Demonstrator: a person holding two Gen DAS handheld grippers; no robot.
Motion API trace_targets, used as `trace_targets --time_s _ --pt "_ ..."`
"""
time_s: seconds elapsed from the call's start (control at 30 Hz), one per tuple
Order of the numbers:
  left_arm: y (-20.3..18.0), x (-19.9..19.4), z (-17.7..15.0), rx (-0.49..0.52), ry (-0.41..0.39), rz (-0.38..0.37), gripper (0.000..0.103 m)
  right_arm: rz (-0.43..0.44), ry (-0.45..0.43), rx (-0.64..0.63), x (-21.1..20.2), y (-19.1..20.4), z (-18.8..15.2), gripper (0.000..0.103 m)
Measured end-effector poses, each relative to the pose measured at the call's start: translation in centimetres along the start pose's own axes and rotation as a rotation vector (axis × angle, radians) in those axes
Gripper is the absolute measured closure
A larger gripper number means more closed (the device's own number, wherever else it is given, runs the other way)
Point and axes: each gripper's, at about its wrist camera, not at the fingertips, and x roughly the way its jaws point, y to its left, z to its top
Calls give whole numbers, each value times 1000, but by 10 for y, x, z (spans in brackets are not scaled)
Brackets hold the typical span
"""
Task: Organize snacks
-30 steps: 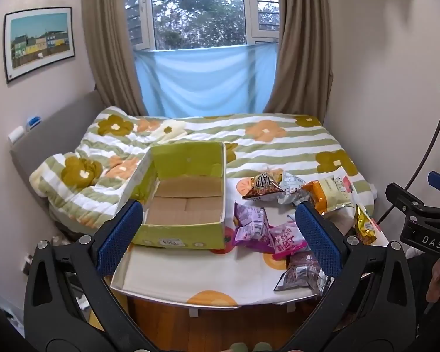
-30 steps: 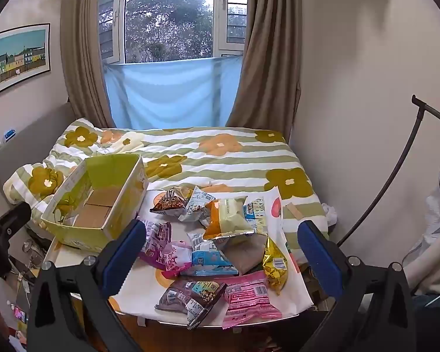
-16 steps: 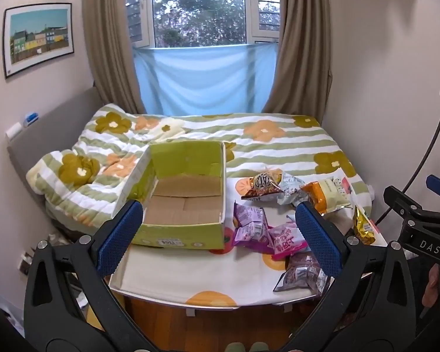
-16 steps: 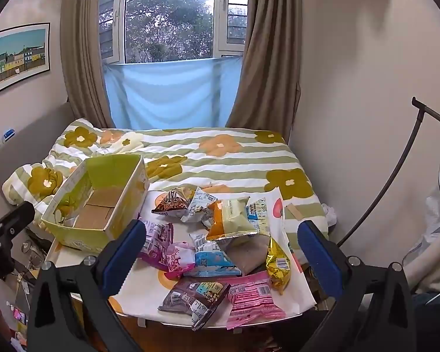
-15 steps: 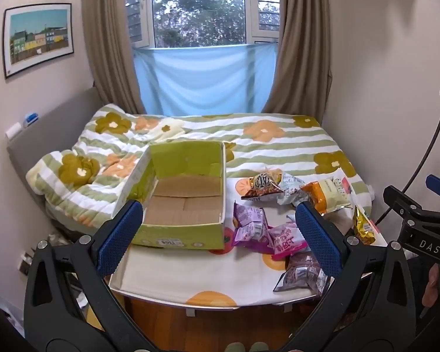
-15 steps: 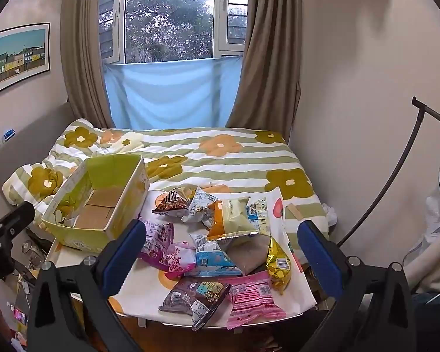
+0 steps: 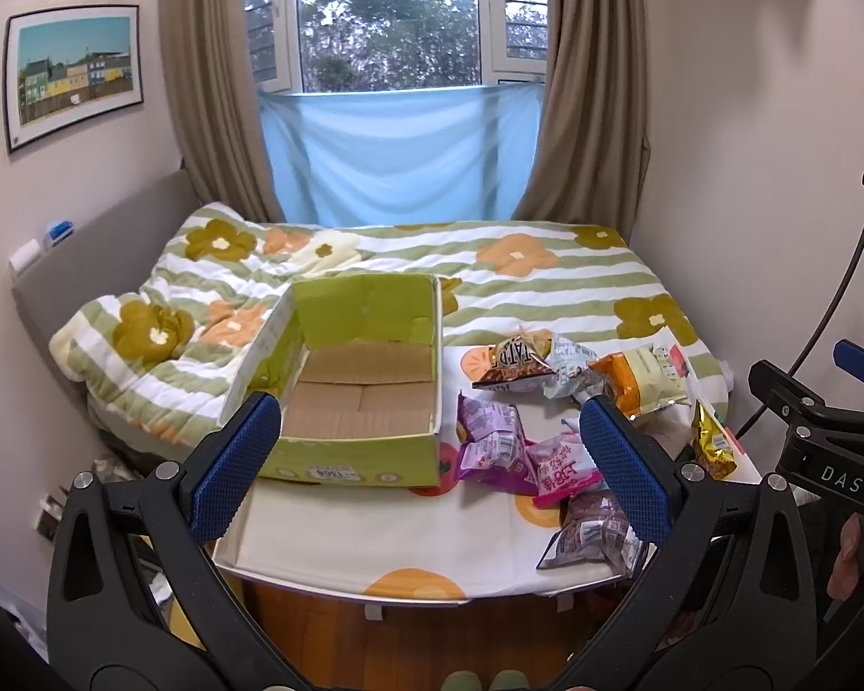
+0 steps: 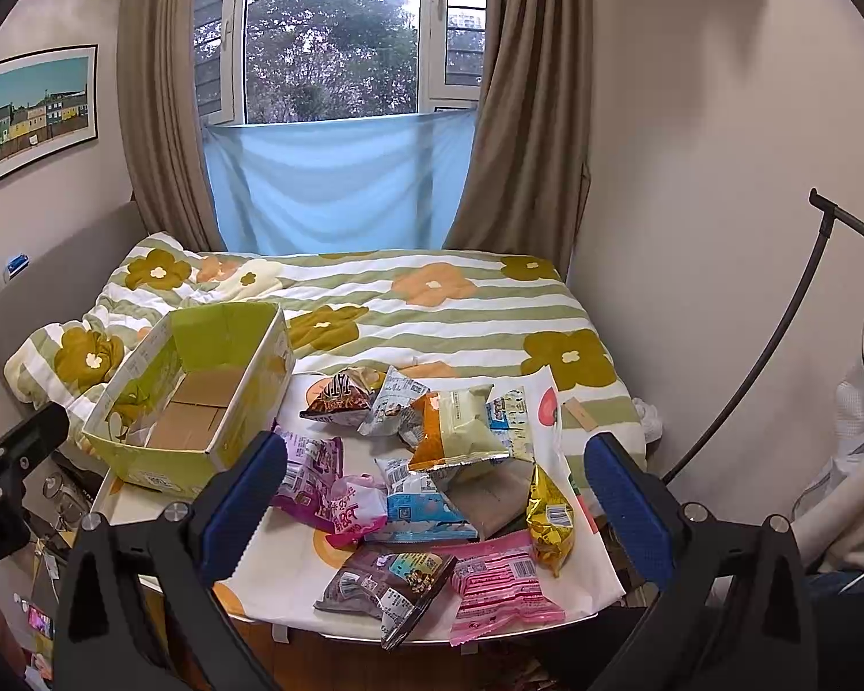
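Left gripper (image 7: 429, 452): jaws spread wide, empty, held above the near edge of the tray table.
Right gripper (image 8: 438, 483): jaws likewise wide apart, nothing between the pads, raised over the snack pile.
Snack packets: loose heap on the right half of the tray table (image 8: 294, 604); pink packet (image 8: 501, 581) and dark brown packet (image 8: 386, 581) at the near edge, gold packet (image 8: 549, 518) toward the near right corner, orange chip bag (image 8: 461, 429) topmost at the centre.
Cardboard box (image 7: 363, 386): open, empty, on the left half, far side against the striped quilt (image 7: 547, 288).
Handling: probably light, soft, air-filled film, slippery and crushable.
Suggested hold: flat crimped seam or a corner, gentle closure, pink packet most exposed.
Progress: sorting apparently not yet begun.
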Motion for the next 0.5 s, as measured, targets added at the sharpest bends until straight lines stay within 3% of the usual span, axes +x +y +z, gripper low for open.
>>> trace_targets --time_s 0.5 --pt "1 -2 1 -2 0 -1 0 1 -3 -1 0 1 0 0"
